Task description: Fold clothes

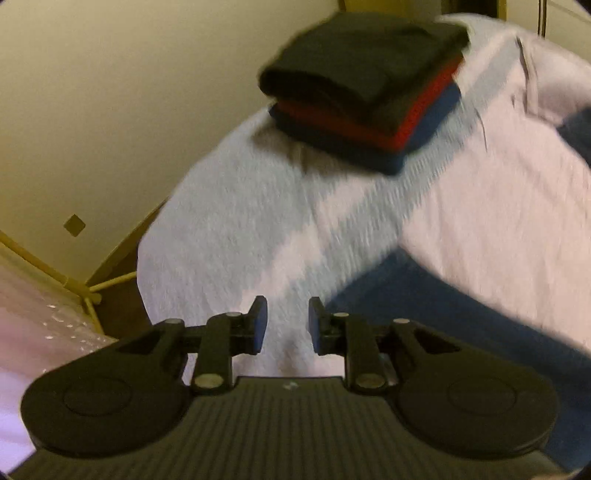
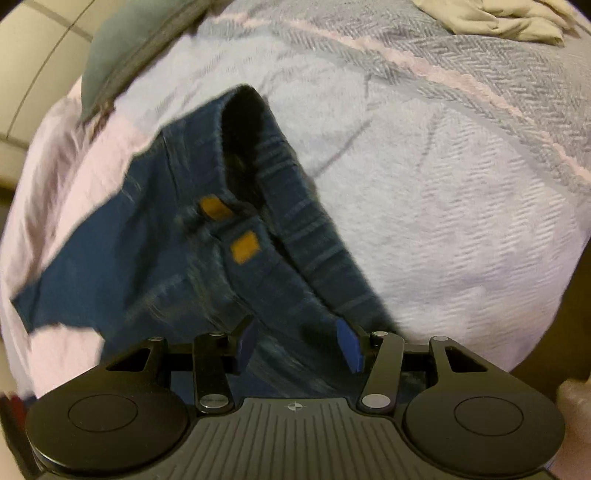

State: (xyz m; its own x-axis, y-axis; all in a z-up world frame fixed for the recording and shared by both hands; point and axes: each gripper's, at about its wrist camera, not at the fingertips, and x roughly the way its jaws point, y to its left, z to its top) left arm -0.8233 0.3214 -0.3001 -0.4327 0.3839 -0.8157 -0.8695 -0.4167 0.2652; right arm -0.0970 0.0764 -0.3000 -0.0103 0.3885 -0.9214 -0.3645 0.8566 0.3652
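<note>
The right gripper point(image 2: 295, 345) stood with its jaws apart and nothing between them, poised over the jeans point(image 2: 207, 236). The jeans ran from the fingertips toward 11 o'clock, the waistband gaping open at 12 o'clock with two tan labels showing inside. One side of the jeans lay under a pale pink sheet point(image 2: 62, 206) at 9 o'clock. Beyond, at 1 o'clock, a beige garment point(image 2: 495, 18) sat crumpled on the blanket point(image 2: 461, 192).

The left gripper point(image 1: 284, 325) was likewise apart and empty, over the blanket. Blue denim showed at its 3 o'clock, running under the pink sheet. At 12 o'clock a folded stack point(image 1: 365, 88) of black, red and blue pieces sat well apart from the grippers.

Judgement: the jeans lay unfolded and partly covered. Risks from here: a grip on only one layer of the gaping waistband would let the other layer sag and skew any fold; a lift could drag the pink sheet along, since it overlaps the denim; a wide swing of the cloth might disturb the stack. Both views were motion-blurred, so fine edges could not be confirmed.
</note>
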